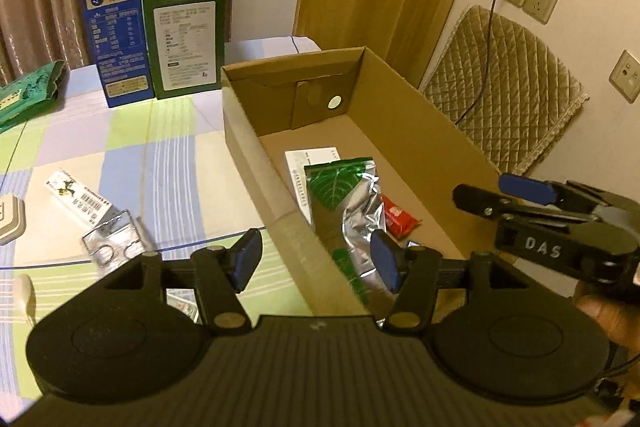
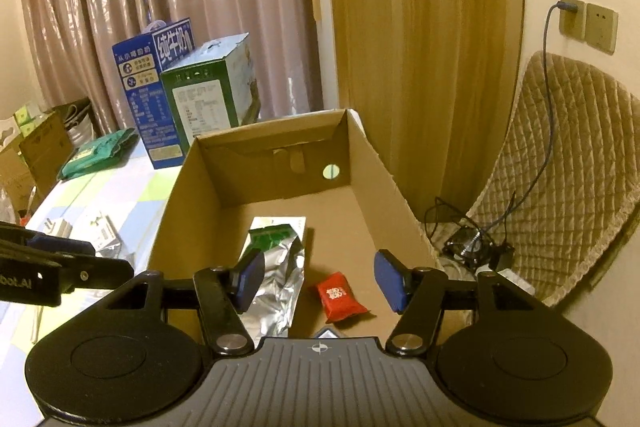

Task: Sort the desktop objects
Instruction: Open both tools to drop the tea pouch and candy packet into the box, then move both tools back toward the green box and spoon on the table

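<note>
An open cardboard box [image 1: 248, 147] [image 2: 380, 179] stands on the checked tablecloth. On its floor lie a green and silver foil pouch [image 1: 344, 195] [image 2: 280, 279], a red snack packet [image 1: 398, 217] [image 2: 340, 297] and a flat white box [image 1: 308, 159]. My left gripper [image 1: 316, 261] is open and empty, straddling the box's near left wall. My right gripper [image 2: 320, 279] [image 1: 500, 193] hangs open over the box; the red packet lies on the floor below its jaws, untouched. The left gripper [image 2: 60, 255] shows at the left edge of the right wrist view.
On the cloth left of the box lie a small white carton [image 1: 80, 199], a wire clip [image 1: 116, 239] and a green bag [image 1: 28, 87]. A blue milk carton [image 1: 114, 23] and a green one [image 1: 186, 31] stand behind. A quilted cover [image 1: 504, 87] and cables are right of the box.
</note>
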`<state>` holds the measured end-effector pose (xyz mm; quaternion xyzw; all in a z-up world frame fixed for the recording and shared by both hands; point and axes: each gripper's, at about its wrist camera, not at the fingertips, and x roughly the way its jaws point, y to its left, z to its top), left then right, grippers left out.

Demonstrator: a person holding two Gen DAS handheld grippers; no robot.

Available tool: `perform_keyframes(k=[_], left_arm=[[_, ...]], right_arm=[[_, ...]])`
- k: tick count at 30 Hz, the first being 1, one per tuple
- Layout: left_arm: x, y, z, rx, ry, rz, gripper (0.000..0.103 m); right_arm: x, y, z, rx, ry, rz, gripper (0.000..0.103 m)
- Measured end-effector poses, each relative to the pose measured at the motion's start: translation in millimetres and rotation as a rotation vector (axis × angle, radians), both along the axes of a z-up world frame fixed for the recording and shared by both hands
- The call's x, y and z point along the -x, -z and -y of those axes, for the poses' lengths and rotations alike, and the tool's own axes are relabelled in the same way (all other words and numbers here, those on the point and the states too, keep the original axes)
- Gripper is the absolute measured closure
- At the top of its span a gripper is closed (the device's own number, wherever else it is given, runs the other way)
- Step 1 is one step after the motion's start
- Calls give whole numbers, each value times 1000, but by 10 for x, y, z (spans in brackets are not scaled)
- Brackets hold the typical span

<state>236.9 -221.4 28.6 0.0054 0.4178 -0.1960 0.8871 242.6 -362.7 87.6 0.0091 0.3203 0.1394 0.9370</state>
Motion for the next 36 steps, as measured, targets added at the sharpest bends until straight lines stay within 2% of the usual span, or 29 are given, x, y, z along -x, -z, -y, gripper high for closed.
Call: perform_keyframes(k=[6, 9, 12, 16, 20, 36], left_arm=[[160, -37, -102, -17, -3, 16, 41], [254, -60, -169, -32, -7, 28, 35], [354, -91, -254, -44, -10, 40, 34], [486, -130, -389, -61, -18, 60, 24], [615, -143, -565, -84, -27, 78, 19], [946, 28, -1417, -184, -126, 68, 10]], right_arm=[[185, -130, -63, -15, -4, 10, 43], [301, -194, -131, -17, -15, 16, 41], [425, -249, -219, -13, -30, 23, 39], [581, -310, -334, -11, -48, 32, 35], [735, -351, -476, -14, -77, 35, 30], [1257, -335, -1132, -29, -219, 44, 6]])
